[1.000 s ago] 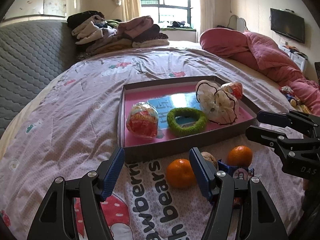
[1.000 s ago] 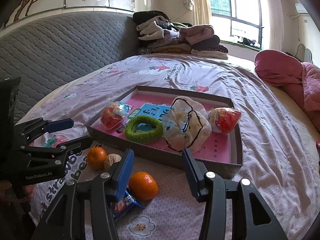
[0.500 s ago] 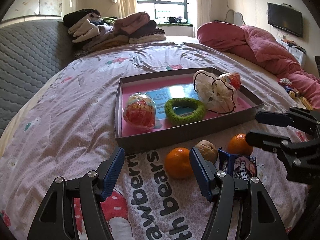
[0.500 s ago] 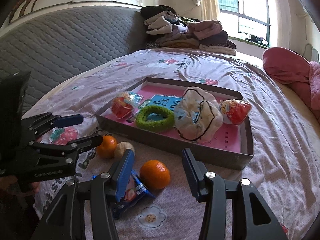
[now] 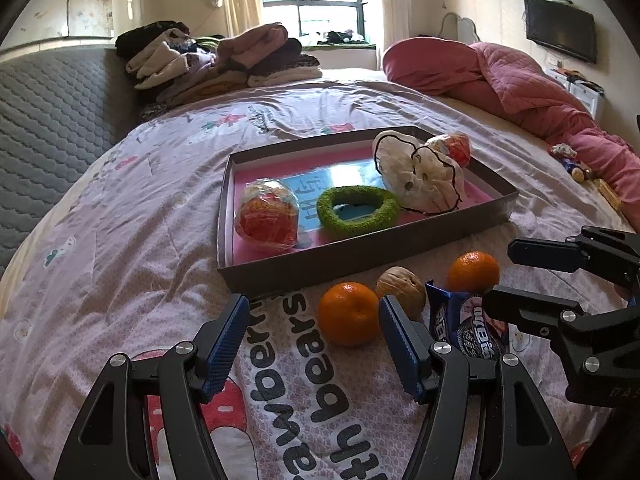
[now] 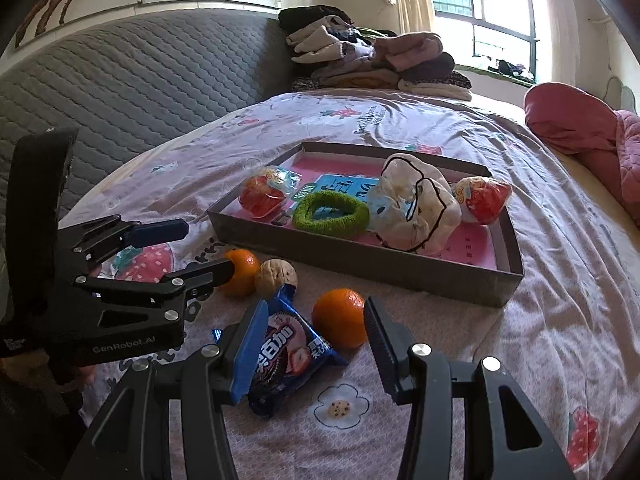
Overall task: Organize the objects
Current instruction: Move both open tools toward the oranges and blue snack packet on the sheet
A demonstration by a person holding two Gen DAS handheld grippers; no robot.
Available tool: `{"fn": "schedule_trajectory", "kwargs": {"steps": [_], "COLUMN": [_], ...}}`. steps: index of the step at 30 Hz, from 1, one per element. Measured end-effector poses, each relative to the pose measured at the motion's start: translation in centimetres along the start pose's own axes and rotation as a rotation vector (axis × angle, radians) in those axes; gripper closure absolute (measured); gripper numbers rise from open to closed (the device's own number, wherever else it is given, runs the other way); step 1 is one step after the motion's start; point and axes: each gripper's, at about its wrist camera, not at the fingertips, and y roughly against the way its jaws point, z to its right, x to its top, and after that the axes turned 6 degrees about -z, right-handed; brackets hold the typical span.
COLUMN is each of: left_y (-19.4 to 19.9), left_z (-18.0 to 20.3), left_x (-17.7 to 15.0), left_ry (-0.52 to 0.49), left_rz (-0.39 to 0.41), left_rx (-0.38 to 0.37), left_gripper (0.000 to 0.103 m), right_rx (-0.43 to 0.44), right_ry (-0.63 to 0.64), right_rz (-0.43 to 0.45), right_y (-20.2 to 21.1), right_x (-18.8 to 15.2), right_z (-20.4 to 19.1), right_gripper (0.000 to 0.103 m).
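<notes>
A: Okay, quick pass. Landmark was the grey tray [image 5: 360,260] on the bedspread [image 5: 120,240]. Inside it: a green ring [image 5: 357,210], a cream cloth pouch [image 5: 424,176], and two wrapped red toys, one at the left end [image 5: 267,218], one behind the pouch [image 5: 452,148].

B: And outside the tray?

A: Just in front of its near wall: two oranges, a walnut [image 5: 401,286] and a blue snack packet [image 5: 464,328]. The left orange [image 5: 349,312] sat beside the walnut; the right orange [image 5: 474,272] was further right along the wall.

B: Grippers?

A: Left gripper [image 5: 312,340] was released, jaws wide, nothing between the pads, hovering in front of the tray with the left orange just past its right finger. Right gripper [image 6: 316,344] also unclenched, gripping nothing; the packet [image 6: 286,354] and the right orange [image 6: 340,318] lay on the bed between its fingers, pads not pressing.

B: Any view differences?

A: Left wrist view hid most of the packet behind the two grippers; right wrist view showed its full front. Right wrist view also showed the far toy [image 6: 482,198] clear of the pouch. Only the left view caught the wall TV [image 5: 560,40]. Both showed the folded clothes pile [image 6: 372,60] beyond the tray.
</notes>
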Motion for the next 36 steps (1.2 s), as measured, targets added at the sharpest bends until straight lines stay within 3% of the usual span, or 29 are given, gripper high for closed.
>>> {"fn": "schedule_trajectory", "kwargs": {"steps": [21, 36], "left_y": [0.0, -0.4], "left_z": [0.1, 0.6], "left_x": [-1.1, -1.2], "left_ry": [-0.021, -0.068], "left_rz": [-0.008, 0.01], "left_rx": [-0.044, -0.029], "left_gripper": [0.034, 0.034], "right_rx": [-0.01, -0.004], "right_ry": [-0.168, -0.314], "right_rz": [0.003, -0.013], "right_y": [0.8, 0.3], "right_x": [-2.6, -3.0], "right_z": [-1.3, -1.4], "right_gripper": [0.054, 0.054]}}
